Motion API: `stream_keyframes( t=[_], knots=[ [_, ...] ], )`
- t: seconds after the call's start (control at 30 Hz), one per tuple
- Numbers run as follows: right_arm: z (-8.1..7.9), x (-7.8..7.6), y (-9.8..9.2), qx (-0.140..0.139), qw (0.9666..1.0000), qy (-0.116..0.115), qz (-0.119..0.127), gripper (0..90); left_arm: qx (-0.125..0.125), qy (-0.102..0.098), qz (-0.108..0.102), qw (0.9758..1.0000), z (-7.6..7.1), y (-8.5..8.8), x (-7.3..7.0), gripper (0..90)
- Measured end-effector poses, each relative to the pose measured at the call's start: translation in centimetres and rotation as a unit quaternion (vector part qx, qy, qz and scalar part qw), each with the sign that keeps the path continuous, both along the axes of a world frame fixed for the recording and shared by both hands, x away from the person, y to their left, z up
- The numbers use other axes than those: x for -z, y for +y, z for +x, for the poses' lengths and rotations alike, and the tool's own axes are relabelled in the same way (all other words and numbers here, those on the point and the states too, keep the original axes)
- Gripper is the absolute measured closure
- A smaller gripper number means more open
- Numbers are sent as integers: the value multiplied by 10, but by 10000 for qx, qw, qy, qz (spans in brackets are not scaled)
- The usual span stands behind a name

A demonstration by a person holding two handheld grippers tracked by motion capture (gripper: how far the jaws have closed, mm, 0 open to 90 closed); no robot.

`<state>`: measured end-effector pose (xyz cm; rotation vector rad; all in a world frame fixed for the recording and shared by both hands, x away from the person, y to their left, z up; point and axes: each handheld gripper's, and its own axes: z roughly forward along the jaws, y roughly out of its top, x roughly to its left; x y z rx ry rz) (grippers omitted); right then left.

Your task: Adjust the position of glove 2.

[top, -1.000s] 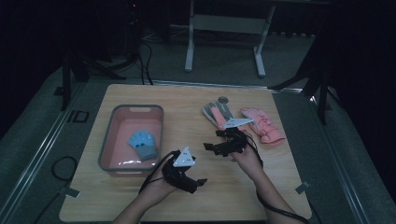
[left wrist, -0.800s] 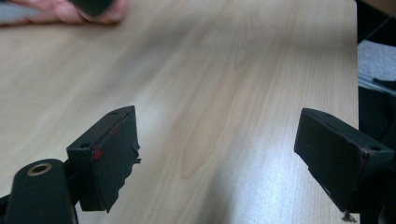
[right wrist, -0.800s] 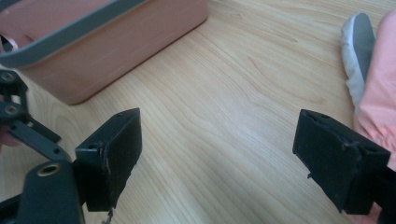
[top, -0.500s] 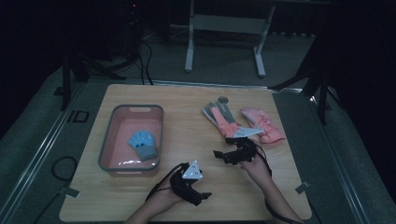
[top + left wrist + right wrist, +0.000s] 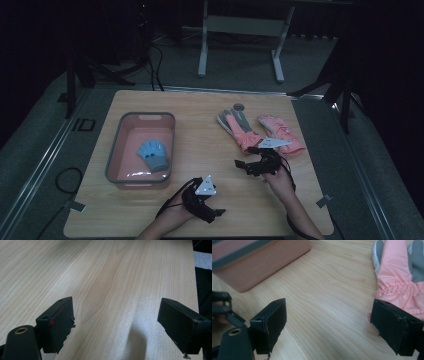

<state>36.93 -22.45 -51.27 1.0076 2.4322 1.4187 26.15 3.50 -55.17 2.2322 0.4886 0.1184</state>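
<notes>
A pink bin with a grey rim [image 5: 114, 165] stands at the table's left and holds a blue glove [image 5: 152, 154]. Two pink and grey gloves lie at the back right, one palm-up [image 5: 236, 127], the other [image 5: 277, 131] beside it. My left gripper [image 5: 212, 210] hovers low near the front edge, open over bare wood [image 5: 116, 305]. My right gripper [image 5: 245, 167] sits just in front of the gloves, open [image 5: 329, 303], with the cuff of a pink glove [image 5: 397, 277] by its right jaw and nothing between its jaws.
A small round grey disc [image 5: 238, 106] lies behind the gloves. The bin's pink wall [image 5: 262, 267] shows at the upper left of the right gripper view. The table's right edge [image 5: 193, 277] is close in the left gripper view.
Both hands have drawn back toward the near edge and sunk lower. The left gripper has shifted slightly right; the right gripper has pulled away from the gloves. Both stayed open.
</notes>
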Motion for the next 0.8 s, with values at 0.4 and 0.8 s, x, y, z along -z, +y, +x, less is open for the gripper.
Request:
stream_keyframes(
  t=[0.4, 0.8],
  knots=[
    [29, -26, -19, 412, 9983, 145, 391, 128, -90, -29, 36, 9999, -3, 6, 3, 142],
    [71, -24, -18, 750, 9950, -82, -648, 449, 36, -22, 113, 9999, -5, 5, 6, 142]
  ],
)
